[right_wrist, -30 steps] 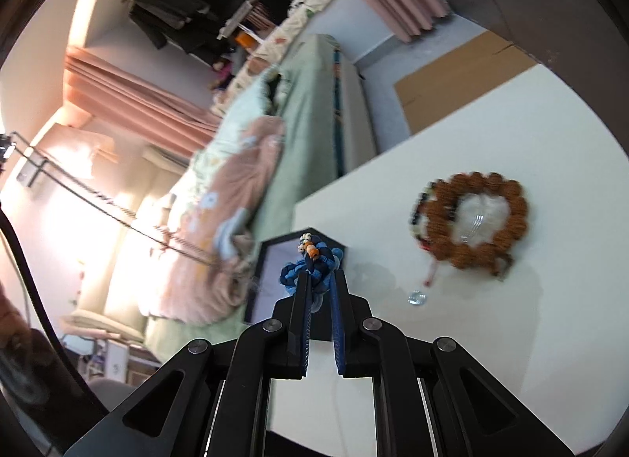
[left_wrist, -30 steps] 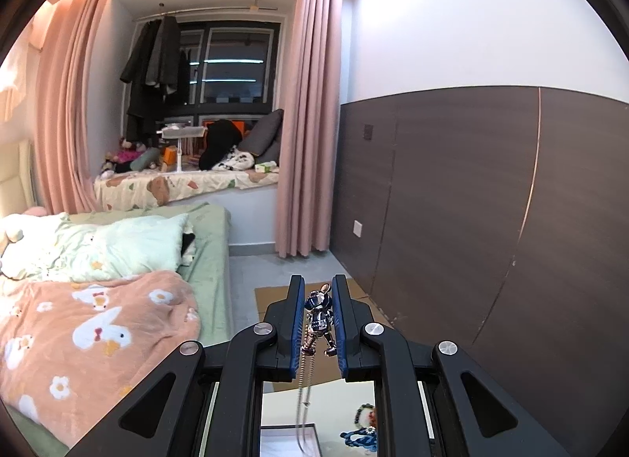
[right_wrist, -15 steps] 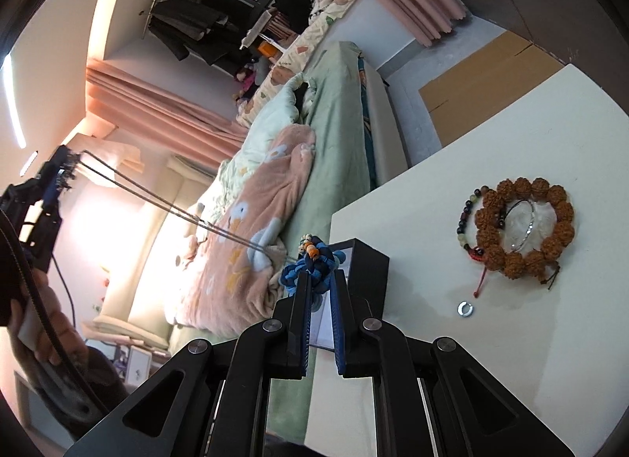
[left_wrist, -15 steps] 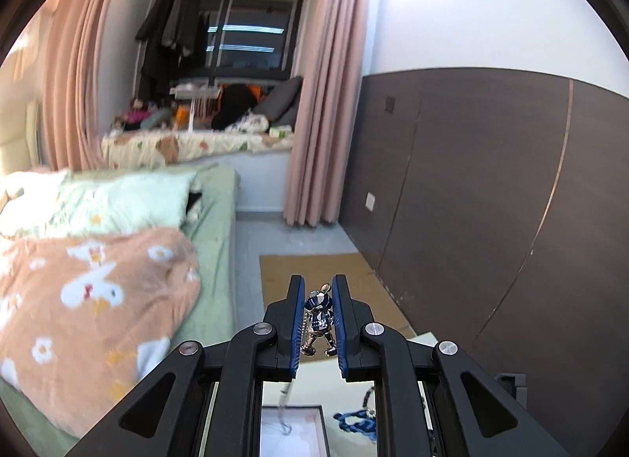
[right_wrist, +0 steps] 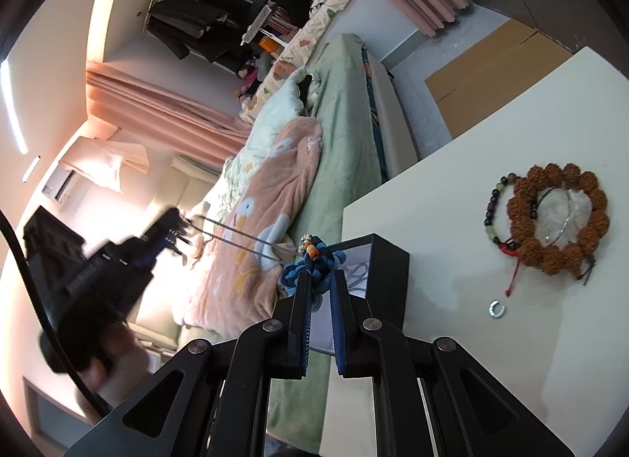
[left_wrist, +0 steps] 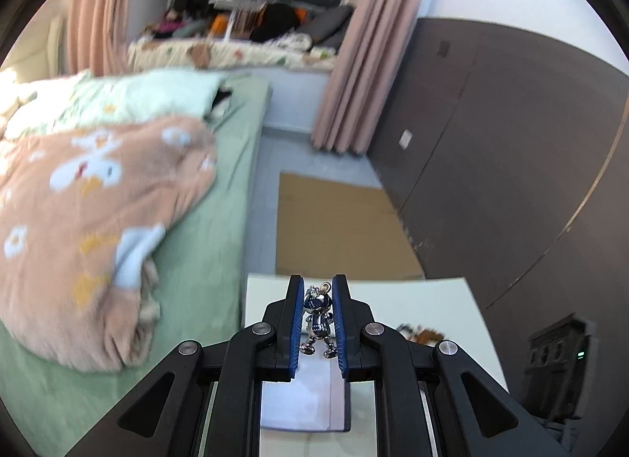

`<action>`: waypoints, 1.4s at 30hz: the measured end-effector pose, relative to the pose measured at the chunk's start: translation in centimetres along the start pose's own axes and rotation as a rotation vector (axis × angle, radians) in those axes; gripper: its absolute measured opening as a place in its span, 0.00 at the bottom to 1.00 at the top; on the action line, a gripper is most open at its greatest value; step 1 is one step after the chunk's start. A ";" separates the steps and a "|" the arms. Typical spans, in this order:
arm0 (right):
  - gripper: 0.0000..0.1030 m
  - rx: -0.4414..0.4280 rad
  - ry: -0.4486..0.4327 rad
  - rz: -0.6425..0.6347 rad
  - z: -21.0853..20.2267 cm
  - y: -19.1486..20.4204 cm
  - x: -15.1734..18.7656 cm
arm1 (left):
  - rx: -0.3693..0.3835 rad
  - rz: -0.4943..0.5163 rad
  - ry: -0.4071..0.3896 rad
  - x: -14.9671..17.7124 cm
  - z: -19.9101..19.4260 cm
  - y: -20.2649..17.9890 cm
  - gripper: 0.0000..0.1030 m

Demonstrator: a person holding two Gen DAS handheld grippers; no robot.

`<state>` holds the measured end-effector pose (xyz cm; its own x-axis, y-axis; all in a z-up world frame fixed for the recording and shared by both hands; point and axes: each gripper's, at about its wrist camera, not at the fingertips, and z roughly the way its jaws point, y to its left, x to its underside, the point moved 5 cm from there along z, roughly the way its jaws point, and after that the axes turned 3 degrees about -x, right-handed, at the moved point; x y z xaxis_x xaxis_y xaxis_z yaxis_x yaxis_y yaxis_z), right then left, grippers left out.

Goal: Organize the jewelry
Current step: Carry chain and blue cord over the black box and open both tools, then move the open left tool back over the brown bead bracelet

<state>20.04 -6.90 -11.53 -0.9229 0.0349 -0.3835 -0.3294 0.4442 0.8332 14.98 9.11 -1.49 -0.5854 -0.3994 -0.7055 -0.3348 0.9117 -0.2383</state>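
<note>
My left gripper (left_wrist: pixel 317 295) is shut on a shiny metal mouse-shaped pendant (left_wrist: pixel 317 319), above the open black box (left_wrist: pixel 302 398) with its white lining. In the right wrist view the left gripper (right_wrist: pixel 179 223) appears blurred at the left. The pendant's thin chain (right_wrist: pixel 236 234) stretches from it toward the box (right_wrist: pixel 389 260). My right gripper (right_wrist: pixel 320 280) is shut on a blue braided cord bracelet (right_wrist: pixel 314 264) with orange beads, just over the box's near-left corner. A silver chain (right_wrist: pixel 355 274) lies inside the box.
On the white table (right_wrist: pixel 452 339) lie a brown seed-bead bracelet (right_wrist: pixel 589 181), a silver bangle (right_wrist: pixel 566 221) inside it, a dark bead bracelet (right_wrist: pixel 491 213) and a small silver ring (right_wrist: pixel 497 308). A bed with a peach blanket (left_wrist: pixel 90 201) runs along the table's left edge.
My left gripper has dropped and tipped downward, so the table and box now fill more of its view. It has also swung lower in the right wrist view. The right gripper drifted slightly.
</note>
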 end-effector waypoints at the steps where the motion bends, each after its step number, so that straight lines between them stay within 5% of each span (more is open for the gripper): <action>1: 0.11 0.000 0.002 0.002 0.3 0.0 0.0 | 0.007 -0.020 0.028 0.5 0.7 0.3 0.15; 5: 0.11 -0.001 0.014 0.015 1.2 -0.1 0.2 | 0.014 -0.066 0.088 1.5 1.9 1.0 0.19; 7: 0.11 -0.001 0.019 0.022 1.5 -0.1 0.4 | -0.009 -0.089 0.102 2.0 2.0 1.7 0.44; 8: 0.11 -0.002 0.021 0.026 1.7 -0.1 0.4 | -0.021 -0.103 0.099 2.1 1.8 2.0 0.64; 10: 0.11 -0.010 0.027 0.027 2.2 0.0 0.5 | -0.034 -0.157 0.056 2.5 1.0 3.2 0.77; 13: 0.16 -0.031 0.063 0.020 3.3 0.5 0.9 | -0.031 -0.196 0.055 2.9 0.6 4.0 0.78; 17: 0.57 0.011 0.054 0.040 3.5 0.1 1.0 | -0.021 -0.223 0.050 3.4 0.3 4.5 0.78; 23: 0.58 0.055 -0.006 0.052 0.5 -0.7 -0.4 | 0.013 -0.224 0.058 4.1 0.3 3.2 0.78; 28: 0.65 0.179 -0.052 -0.021 -2.9 -1.1 -1.9 | 0.060 -0.192 0.098 5.5 1.4 0.4 0.78; 38: 0.65 0.266 -0.083 0.095 -8.1 -5.5 -2.9 | 0.129 -0.093 0.171 7.2 4.1 -5.7 0.78; 42: 0.65 0.285 -0.094 0.133 -9.8 -6.9 -3.2 | 0.154 -0.058 0.189 7.6 5.0 -7.8 0.71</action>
<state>23.27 -18.88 -12.14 -0.9271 0.1859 -0.3254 -0.1263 0.6624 0.7384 16.83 -0.54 -8.34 -0.7010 -0.4497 -0.5535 -0.2644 0.8847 -0.3840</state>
